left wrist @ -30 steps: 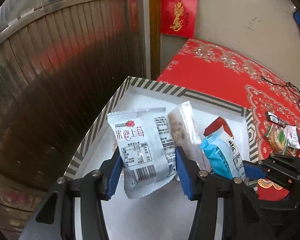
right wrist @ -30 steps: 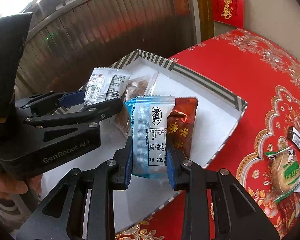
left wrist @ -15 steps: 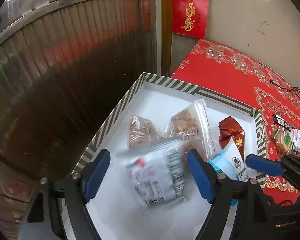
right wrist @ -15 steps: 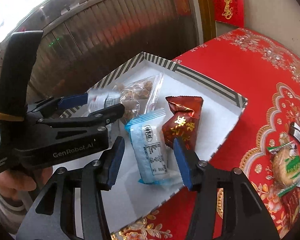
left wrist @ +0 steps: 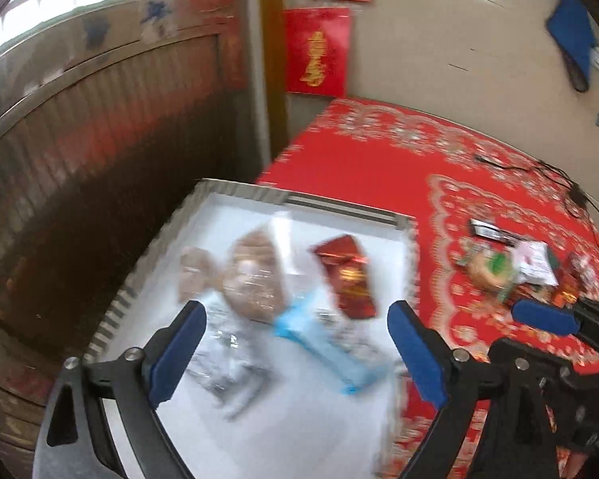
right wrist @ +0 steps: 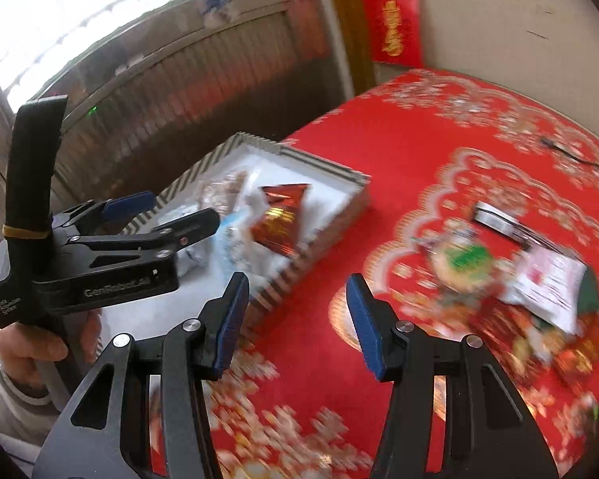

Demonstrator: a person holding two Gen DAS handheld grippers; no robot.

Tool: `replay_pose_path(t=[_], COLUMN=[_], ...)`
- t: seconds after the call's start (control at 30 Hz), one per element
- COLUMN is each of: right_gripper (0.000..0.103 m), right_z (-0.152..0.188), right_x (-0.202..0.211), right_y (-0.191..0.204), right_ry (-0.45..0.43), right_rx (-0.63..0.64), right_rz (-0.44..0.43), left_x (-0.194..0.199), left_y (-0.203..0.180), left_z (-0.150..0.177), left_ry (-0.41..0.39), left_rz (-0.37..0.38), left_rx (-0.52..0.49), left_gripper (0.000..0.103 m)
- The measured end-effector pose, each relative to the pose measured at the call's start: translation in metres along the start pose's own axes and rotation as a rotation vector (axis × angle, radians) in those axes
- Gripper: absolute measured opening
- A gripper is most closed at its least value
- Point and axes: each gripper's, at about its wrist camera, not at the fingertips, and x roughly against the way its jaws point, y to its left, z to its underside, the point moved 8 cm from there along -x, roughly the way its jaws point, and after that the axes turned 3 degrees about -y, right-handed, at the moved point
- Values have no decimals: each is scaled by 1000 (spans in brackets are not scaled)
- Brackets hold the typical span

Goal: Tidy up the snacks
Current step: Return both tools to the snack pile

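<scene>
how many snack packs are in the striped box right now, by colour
Brown snacks in clear wrap: 2
Dark red pack: 1
Light blue pack: 1
Silver-white pack: 1
Total in the striped box: 5

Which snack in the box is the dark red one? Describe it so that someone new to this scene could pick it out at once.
Find the white box with the striped rim at the edge of the red tablecloth. Several snack packets lie inside; the dark red packet is the one nearest the tablecloth side, just beyond the light blue packet. It alone is glossy dark red with gold print; its neighbours are blue, silver-white or clear.
</scene>
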Motion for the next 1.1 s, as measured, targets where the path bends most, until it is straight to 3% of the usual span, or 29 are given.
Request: replay_pose_path(t=[0.27,0.47,0.67,0.87,1.1], right_gripper=[51,51,51,52,52], right_z=[37,61,67,58,46], right_x=[59,87,94,86,74], right_y=[-84,-138,-155,-159,-176], right_ry=[-31,-39,-57,-51,-27], right_rx=[-118,-206,-236,-205,-217], right_rz=[127,186,171,156,168], left_x=[1,-7,-30,-58,-91], left_y=[-69,-114,-143,-160,-179], left_z=[7,7,-4,-16,-17], left_ry=[32,56,106,147,217], left_rz=[94,108,118,109,109], left_rx=[-56,-94,-28,76,129], left_gripper=[94,94,94,94,94])
